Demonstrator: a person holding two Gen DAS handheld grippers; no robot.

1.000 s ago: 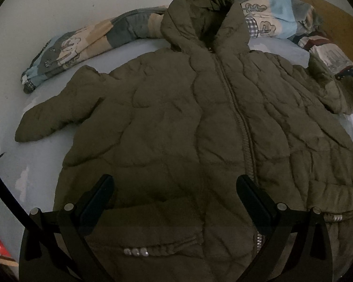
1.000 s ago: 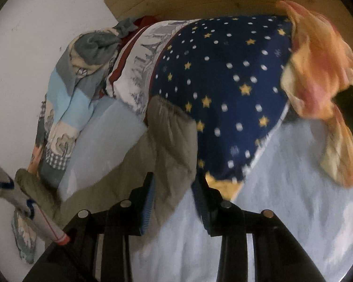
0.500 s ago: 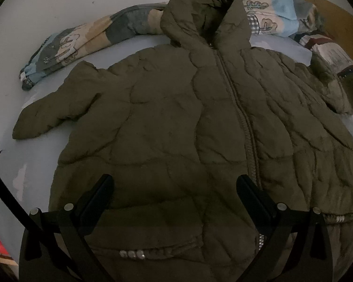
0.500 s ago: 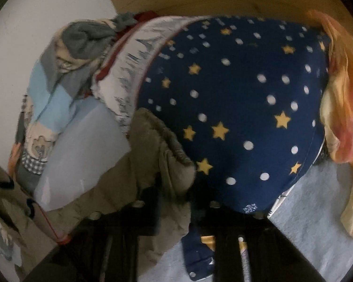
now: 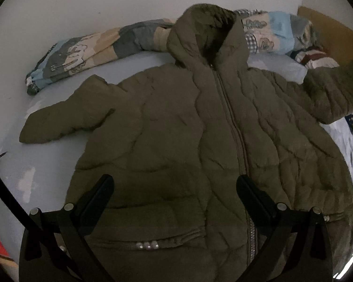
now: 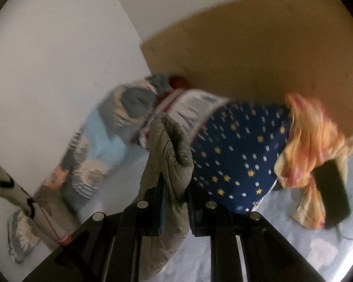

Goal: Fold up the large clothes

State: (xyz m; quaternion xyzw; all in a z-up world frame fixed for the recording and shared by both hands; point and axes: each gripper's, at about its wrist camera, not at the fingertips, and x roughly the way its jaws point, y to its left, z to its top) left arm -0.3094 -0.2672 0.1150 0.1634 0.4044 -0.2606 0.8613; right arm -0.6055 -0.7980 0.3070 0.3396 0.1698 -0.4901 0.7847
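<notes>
An olive quilted hooded jacket lies front-up and zipped on the pale blue bed sheet, hood toward the wall. Its left sleeve lies flat. Its right sleeve is lifted off the bed at the right edge. My left gripper is open and hovers above the jacket's lower front, holding nothing. My right gripper is shut on the right sleeve's cuff, which stands up between the fingers.
A rolled patchwork quilt lies along the wall behind the hood. A navy star-print pillow, an orange cloth and a dark flat object sit by the wooden headboard.
My right gripper closed on the sleeve cuff and lifted it off the bed. My left gripper pulled back slightly, still open.
</notes>
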